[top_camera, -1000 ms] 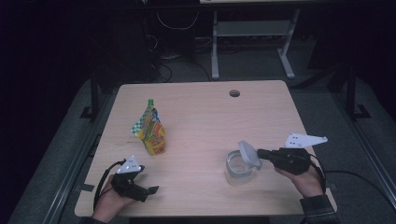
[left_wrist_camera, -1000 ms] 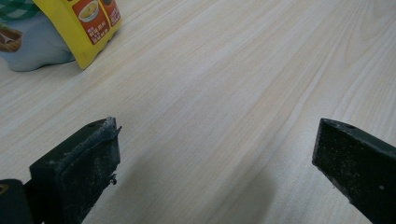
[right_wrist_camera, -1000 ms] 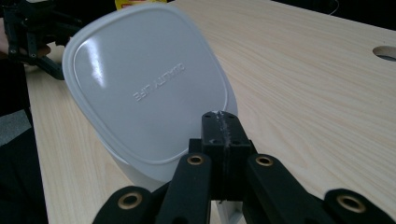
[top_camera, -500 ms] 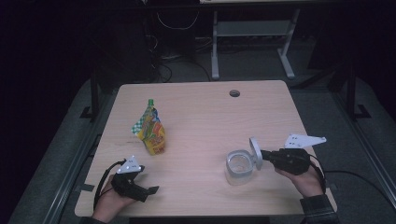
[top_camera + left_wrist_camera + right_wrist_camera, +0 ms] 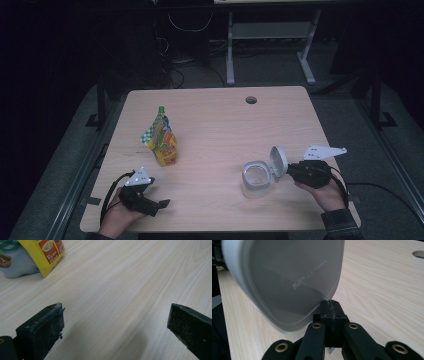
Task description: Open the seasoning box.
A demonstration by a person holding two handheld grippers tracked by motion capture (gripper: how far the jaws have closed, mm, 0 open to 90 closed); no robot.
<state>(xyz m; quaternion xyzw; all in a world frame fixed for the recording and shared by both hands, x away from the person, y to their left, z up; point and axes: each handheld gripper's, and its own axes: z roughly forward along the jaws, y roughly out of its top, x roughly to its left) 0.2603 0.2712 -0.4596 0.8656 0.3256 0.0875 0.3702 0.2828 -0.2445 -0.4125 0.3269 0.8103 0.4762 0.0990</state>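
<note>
A clear plastic container (image 5: 256,177) stands at the front right of the wooden table (image 5: 225,120). Its translucent lid (image 5: 278,160) is tipped up almost on edge at the container's right rim. My right gripper (image 5: 289,171) is shut on the lid's edge. In the right gripper view the lid (image 5: 287,277) looms large just above the closed jaws of the right gripper (image 5: 331,307). My left gripper (image 5: 157,206) rests open at the front left, and in its own view the left gripper (image 5: 115,325) has only bare wood between its jaws. A colourful snack pouch (image 5: 161,140) stands behind it, with the pouch's bottom corner (image 5: 42,252) in the left gripper view.
A round cable hole (image 5: 251,100) sits near the table's far edge. Beyond the table stand a white desk frame (image 5: 270,35) and cables on a dark floor. Metal rails run along both sides of the table.
The right gripper has swung the lid up and to the right, from slanting over the container to nearly upright, uncovering the opening. The left gripper has stayed put.
</note>
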